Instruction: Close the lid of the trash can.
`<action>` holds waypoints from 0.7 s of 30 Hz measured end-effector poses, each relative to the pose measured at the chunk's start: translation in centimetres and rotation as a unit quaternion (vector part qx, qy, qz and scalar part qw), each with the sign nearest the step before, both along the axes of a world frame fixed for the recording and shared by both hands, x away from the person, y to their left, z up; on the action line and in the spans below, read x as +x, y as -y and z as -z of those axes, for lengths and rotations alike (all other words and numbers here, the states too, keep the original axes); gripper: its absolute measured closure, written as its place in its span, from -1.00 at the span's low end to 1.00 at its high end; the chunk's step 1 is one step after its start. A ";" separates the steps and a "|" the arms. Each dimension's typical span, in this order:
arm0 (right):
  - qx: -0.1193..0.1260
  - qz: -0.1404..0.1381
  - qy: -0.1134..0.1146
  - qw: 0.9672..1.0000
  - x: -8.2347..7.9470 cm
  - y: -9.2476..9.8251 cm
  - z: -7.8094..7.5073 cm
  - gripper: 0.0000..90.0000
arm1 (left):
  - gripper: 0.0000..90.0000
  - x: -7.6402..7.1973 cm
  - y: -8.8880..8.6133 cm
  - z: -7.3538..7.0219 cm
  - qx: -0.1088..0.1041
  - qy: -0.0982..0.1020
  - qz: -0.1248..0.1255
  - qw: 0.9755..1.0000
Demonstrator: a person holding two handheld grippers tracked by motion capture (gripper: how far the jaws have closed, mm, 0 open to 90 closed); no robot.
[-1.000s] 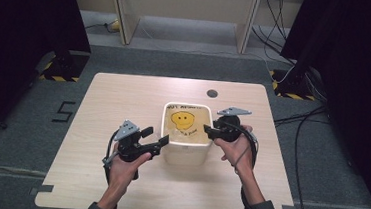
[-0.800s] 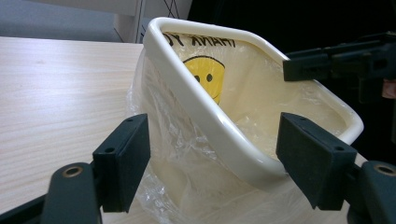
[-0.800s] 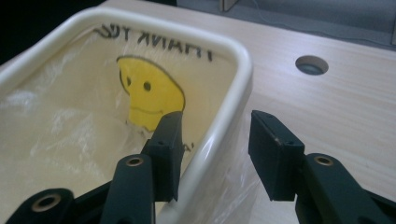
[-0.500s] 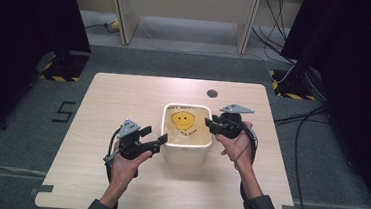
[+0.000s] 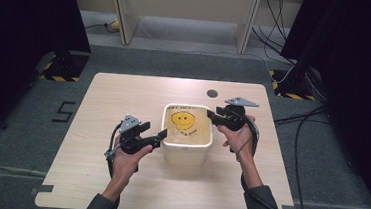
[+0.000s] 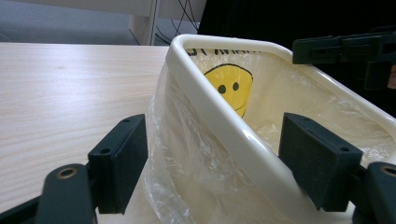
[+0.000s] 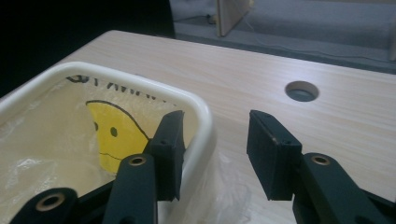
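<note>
Little has shifted since the earlier frames: the right tool (image 5: pixel 211 115) has edged slightly inward over the far-right corner of the bin (image 5: pixel 185 152), while the left tool (image 5: pixel 160 134) sits much as it did at the bin's near-left edge; the bin itself has not moved, standing at the centre of the bench (image 5: pixel 124 94).

Nearest, at the bottom of the left gripper view, the left tool's jaws stand apart with the bin's cream rim (image 6: pixel 219 107) and the clear plastic liner (image 6: pixel 173 154) between them, one pad outside the wall and one inside; nothing is pinched yet. Farther off, in the right gripper view, the right tool (image 7: pixel 215 154) is likewise apart, straddling the rim (image 7: pixel 198 112) at its corner, one pad over the liner's yellow smiley face (image 7: pixel 116 135), the other outside, above the bench. Beyond, at the upper right of that view, lies a round cable hole (image 7: pixel 301 91).

I judge the step to be seating the liner over the rim; next, each tool should close on plastic and rim together, then draw the film outward evenly.
</note>
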State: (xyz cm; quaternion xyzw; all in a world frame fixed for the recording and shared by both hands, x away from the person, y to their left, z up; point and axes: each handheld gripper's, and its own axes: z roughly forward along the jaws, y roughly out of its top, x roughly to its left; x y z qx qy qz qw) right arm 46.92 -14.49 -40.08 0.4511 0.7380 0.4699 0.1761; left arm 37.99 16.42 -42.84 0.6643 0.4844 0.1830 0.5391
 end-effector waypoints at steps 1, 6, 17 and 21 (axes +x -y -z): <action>0.014 -0.004 -0.001 1.000 0.0 0.1 0.3 0.37 | -0.48 0.0 0.0 0.0 0.000 0.001 0.000 1.000; 0.012 -0.014 0.003 1.000 0.1 -0.4 0.9 0.41 | -0.48 0.0 0.1 -0.2 0.011 0.002 0.000 1.000; 0.013 0.001 0.026 1.000 0.1 0.4 -0.6 0.09 | -0.47 -0.9 -0.6 -1.1 0.009 0.009 0.008 1.000; 0.003 0.007 0.016 1.000 0.6 0.7 -0.2 0.12 | -0.47 -1.2 -0.5 -1.1 0.030 0.011 0.012 0.999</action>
